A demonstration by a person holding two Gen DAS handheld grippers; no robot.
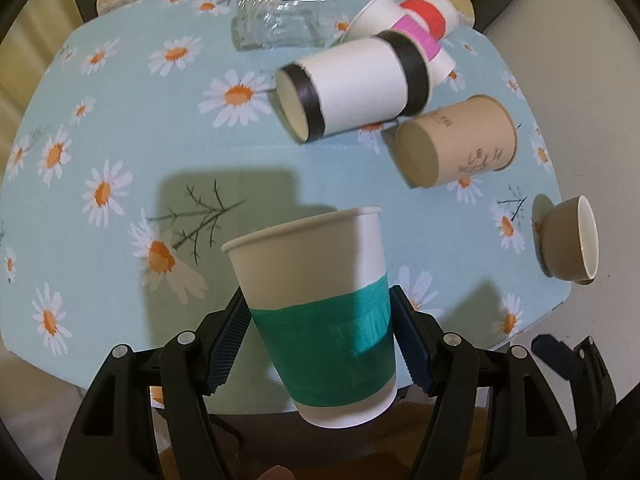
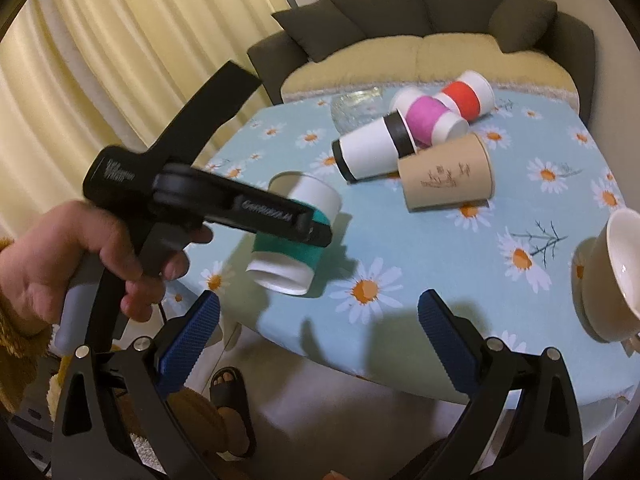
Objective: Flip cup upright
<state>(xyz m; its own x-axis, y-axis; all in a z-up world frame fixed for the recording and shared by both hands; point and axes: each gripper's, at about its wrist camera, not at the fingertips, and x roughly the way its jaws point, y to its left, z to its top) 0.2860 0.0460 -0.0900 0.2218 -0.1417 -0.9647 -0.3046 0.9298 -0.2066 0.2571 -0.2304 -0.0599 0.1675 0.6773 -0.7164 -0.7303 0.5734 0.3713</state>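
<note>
The left gripper (image 1: 320, 336) clamps the white paper cup with a teal band (image 1: 320, 312) above the daisy-print tablecloth (image 1: 100, 128). Light and crushable, it likely wants gentle mid-band pressure. The right gripper (image 2: 316, 332) gapes wide, holding nothing.

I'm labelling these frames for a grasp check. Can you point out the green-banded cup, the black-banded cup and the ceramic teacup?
green-banded cup (image 1: 320, 344): left wrist view, on its green band.
black-banded cup (image 1: 360, 84): left wrist view, on its white side wall.
ceramic teacup (image 1: 568, 236): left wrist view, on its brown outer wall.
</note>
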